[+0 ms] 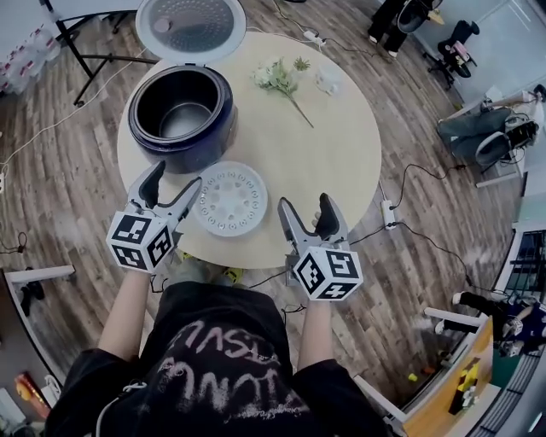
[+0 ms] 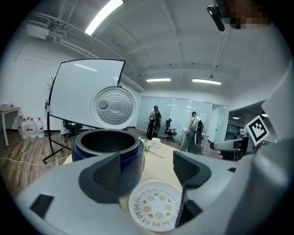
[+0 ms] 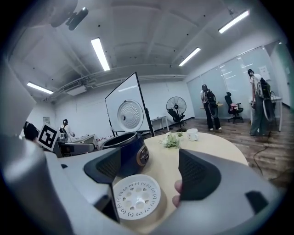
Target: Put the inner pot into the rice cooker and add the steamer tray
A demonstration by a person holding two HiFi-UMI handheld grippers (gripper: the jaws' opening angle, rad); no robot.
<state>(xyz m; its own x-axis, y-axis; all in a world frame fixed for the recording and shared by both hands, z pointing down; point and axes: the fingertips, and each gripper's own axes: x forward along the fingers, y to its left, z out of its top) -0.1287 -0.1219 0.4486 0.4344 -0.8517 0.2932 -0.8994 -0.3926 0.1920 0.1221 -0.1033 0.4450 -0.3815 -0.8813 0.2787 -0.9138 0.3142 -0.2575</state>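
Note:
A dark blue rice cooker (image 1: 181, 107) stands at the table's far left, its lid (image 1: 189, 26) swung up. Inside it a grey inner pot (image 1: 183, 118) appears seated. The white perforated steamer tray (image 1: 229, 198) lies flat on the table in front of the cooker. My left gripper (image 1: 175, 181) hangs open just left of the tray, nothing between its jaws. My right gripper (image 1: 305, 207) is open and empty to the tray's right, near the table's front edge. Both gripper views look across the tray (image 2: 155, 211) (image 3: 136, 197) toward the cooker (image 2: 108, 147) (image 3: 125, 147).
A sprig of white flowers (image 1: 280, 78) and a small white cup (image 1: 328, 81) lie at the table's far side. The round table (image 1: 341, 154) is bare on its right half. A whiteboard stand (image 2: 87, 92) and people stand beyond the table.

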